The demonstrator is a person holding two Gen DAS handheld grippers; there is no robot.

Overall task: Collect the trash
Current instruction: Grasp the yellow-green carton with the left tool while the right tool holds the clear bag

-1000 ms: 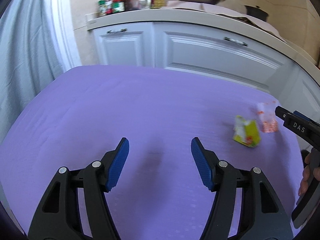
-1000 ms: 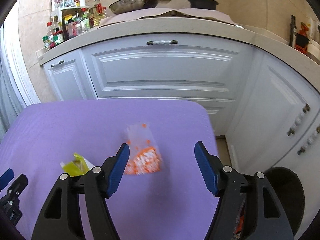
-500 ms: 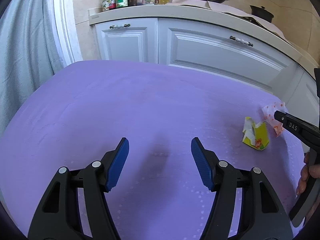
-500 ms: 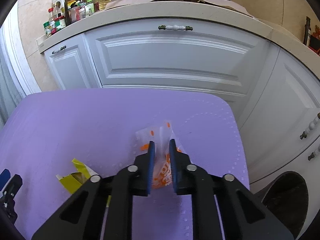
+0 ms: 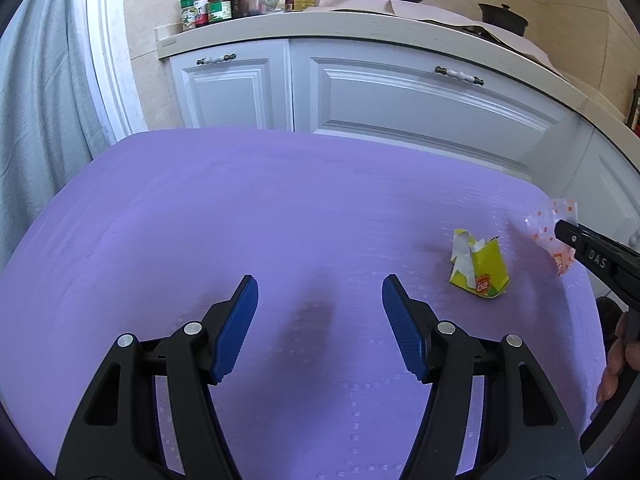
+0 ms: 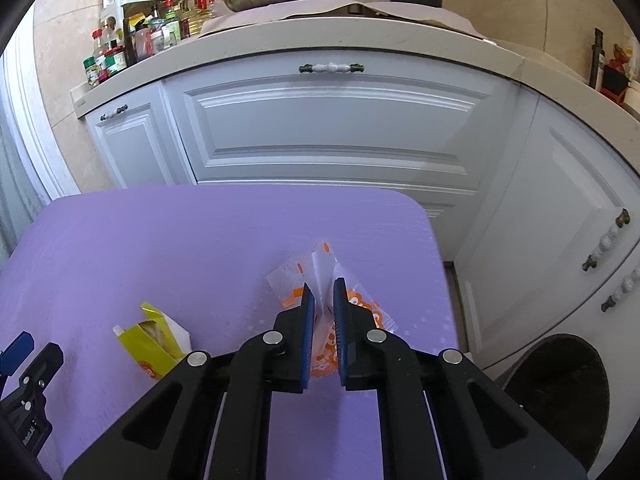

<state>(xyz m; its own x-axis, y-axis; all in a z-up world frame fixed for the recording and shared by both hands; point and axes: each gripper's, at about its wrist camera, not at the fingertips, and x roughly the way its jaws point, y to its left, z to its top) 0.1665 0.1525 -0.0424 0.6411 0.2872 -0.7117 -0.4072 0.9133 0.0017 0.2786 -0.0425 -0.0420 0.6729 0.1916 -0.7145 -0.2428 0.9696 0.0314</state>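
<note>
A clear plastic bag with orange print (image 6: 320,276) is pinched between the blue pads of my right gripper (image 6: 323,300), which is shut on it near the purple table's right edge. In the left wrist view the same bag (image 5: 550,226) sticks out past the right gripper's black tip at the far right. A torn yellow-green carton (image 5: 480,270) lies on the purple cloth to the left of the bag, also visible as the carton (image 6: 154,340) in the right wrist view. My left gripper (image 5: 320,294) hovers open over bare cloth, well left of the carton.
The purple table (image 5: 240,220) stands in front of white kitchen cabinets (image 6: 332,128). A dark round bin (image 6: 560,396) sits on the floor beyond the table's right edge. Bottles and a pan crowd the counter (image 5: 248,0). A grey curtain (image 5: 36,120) hangs at the left.
My right gripper went from open around the bag to shut on it, and the bag now stands bunched up between the pads. The left gripper stayed open.
</note>
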